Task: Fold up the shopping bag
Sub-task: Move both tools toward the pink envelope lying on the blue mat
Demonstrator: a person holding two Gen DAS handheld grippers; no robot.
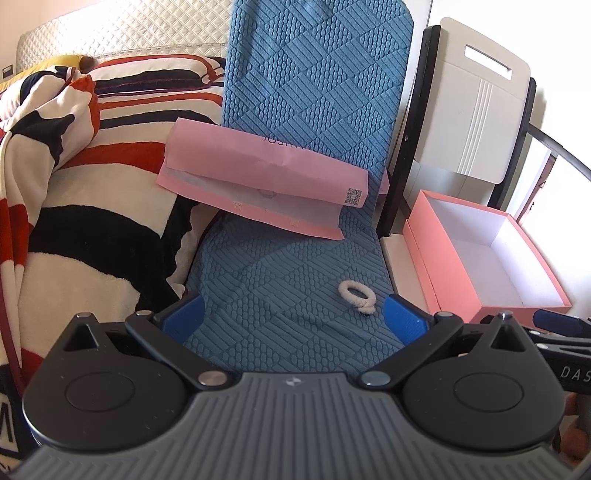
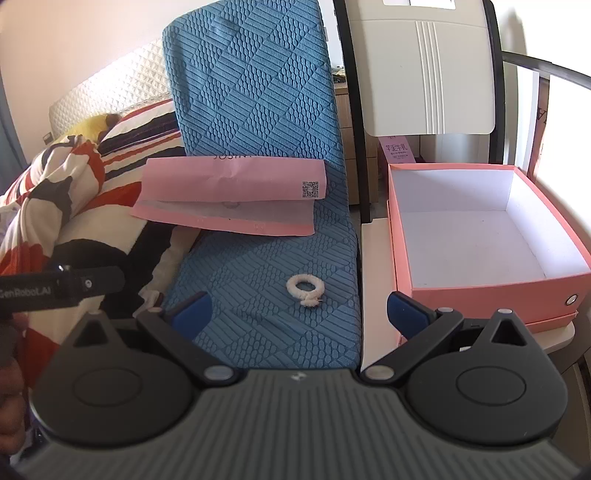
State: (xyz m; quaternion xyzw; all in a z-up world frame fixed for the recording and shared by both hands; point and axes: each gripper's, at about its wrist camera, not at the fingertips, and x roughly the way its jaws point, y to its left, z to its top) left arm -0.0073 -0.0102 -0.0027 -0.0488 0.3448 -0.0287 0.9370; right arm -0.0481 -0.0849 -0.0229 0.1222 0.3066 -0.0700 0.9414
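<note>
On the blue textured chair cushion (image 1: 280,280), the pink shopping bag (image 1: 258,177) lies partly folded against the backrest, its top flap rolled over. Nearer, a white rope ring (image 2: 306,288) rests on the seat. Both the left claw (image 1: 291,319) and right claw (image 2: 297,310) hang wide open, empty, beside a pink box (image 2: 480,236).

Bedroom corner, daylight from the right.

Blue textured cushion (image 1: 314,92) covers a chair seat and back. Left of it a bed with a striped red, black and white blanket (image 1: 74,166) and a white quilted headboard (image 1: 122,33). Right of it a white folding chair (image 1: 476,103) with black frame, upright. Wooden drawers (image 2: 345,122) show behind. Pale pinkish wall (image 2: 74,37). Strong light washes out the right edge; sun patches fall across the cushion.
</note>
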